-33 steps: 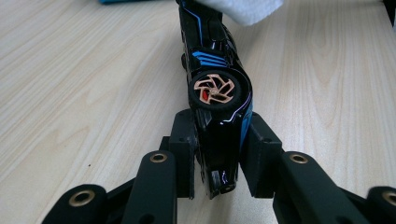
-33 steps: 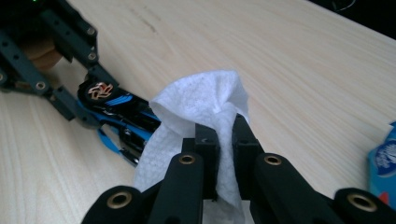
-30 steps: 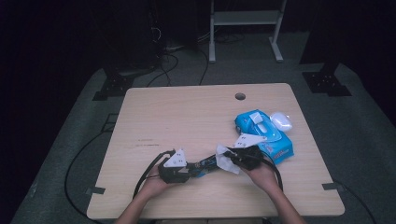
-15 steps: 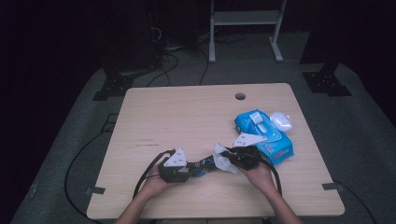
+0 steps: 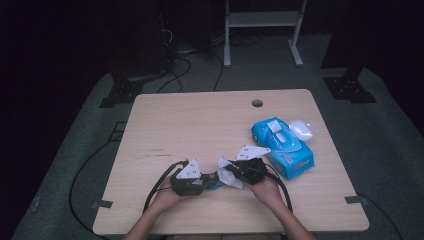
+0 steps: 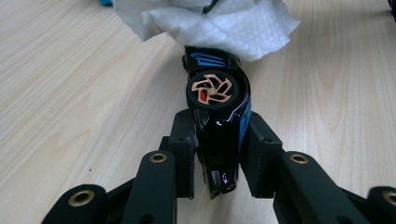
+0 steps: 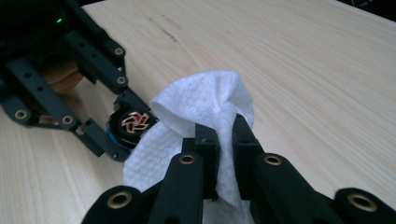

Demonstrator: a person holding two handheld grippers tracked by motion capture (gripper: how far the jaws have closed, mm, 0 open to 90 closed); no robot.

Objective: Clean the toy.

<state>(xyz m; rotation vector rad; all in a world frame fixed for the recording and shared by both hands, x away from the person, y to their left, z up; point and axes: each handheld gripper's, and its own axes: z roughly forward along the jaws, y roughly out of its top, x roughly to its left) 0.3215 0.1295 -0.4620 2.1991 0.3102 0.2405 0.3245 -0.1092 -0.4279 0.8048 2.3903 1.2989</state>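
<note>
Wipes pack [image 5: 283,147] and white case [image 5: 301,130] block right side of table [image 5: 190,120]; left and far stretch open.

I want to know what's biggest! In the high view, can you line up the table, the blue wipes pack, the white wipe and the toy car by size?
1. Table
2. Blue wipes pack
3. White wipe
4. Toy car, mostly hidden, so its place is unsure.
</note>
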